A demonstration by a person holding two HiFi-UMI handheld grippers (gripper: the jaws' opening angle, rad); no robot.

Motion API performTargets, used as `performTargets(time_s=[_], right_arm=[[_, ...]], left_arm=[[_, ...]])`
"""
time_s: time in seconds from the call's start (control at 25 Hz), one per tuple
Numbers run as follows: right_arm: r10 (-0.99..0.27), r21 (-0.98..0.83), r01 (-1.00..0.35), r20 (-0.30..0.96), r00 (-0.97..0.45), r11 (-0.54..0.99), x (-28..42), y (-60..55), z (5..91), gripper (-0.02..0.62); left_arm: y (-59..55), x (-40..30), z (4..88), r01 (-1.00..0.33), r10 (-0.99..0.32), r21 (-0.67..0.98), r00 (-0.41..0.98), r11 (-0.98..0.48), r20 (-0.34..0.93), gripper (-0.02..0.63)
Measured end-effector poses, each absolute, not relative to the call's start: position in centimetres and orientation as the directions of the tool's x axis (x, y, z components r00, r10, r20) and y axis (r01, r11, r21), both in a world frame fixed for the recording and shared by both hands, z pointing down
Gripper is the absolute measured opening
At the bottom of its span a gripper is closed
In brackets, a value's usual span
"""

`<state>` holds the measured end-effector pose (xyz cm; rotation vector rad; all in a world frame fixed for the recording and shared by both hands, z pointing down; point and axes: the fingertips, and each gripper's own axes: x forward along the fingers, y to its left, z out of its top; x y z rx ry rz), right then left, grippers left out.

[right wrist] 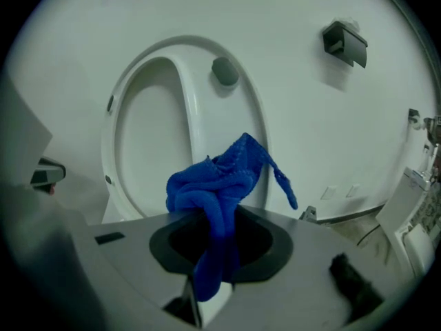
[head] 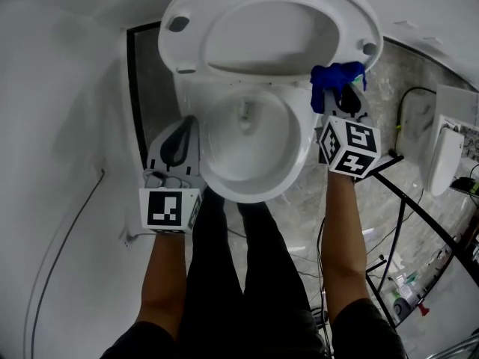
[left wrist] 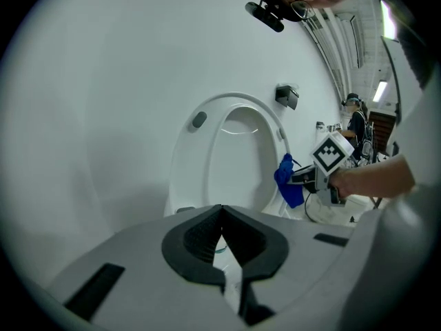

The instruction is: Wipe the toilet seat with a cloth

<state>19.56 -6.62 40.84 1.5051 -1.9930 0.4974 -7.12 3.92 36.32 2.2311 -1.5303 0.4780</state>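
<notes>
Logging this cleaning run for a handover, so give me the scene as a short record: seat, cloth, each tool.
toilet seat: raised upright, bowl open below it
cloth: blue, bunched, by the raised seat's right edge; whether it touches the seat cannot be told
right tool: shut on the cloth, at the bowl's right side
left tool: shut, nothing between its jaws, at the bowl's left side
wiping: seat surface not visibly under the cloth yet
</notes>
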Motion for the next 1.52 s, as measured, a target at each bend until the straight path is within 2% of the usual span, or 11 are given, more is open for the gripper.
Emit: performTargets(time_s=[0.48,0.6,1.0,1.52], right_arm=[[-0.781,0.221,-0.92,0.611,-0.127,0.323,19.6,-5.7,42.9,0.086],[-0.761,0.256,-0.903,0.64,-0.109,0.345,19.3,-4.7,44.1,0.086],[-0.593,0.15,-0.91,0.796,-0.12,0.385,18.6,-2.1,51.7,0.086],[-0.486,0.077,-0.852,0.846,-0.219,0.518,8.4,-1.5,55.9,0.086]], left_arm=[[4.5,-8.1,37.4,-0.944,-0.8,0.14,0.328,-0.299,0.502,0.009],[4.6,-8.8,37.7,-0.948,-0.804,0.136,0.317,-0.288,0.503,0.009],[5.4,-10.8,39.1,-0.955,-0.798,0.134,0.293,-0.263,0.526,0.009],[7.0,-16.3,40.0,-0.97,-0.82,0.165,0.24,-0.18,0.519,0.009]])
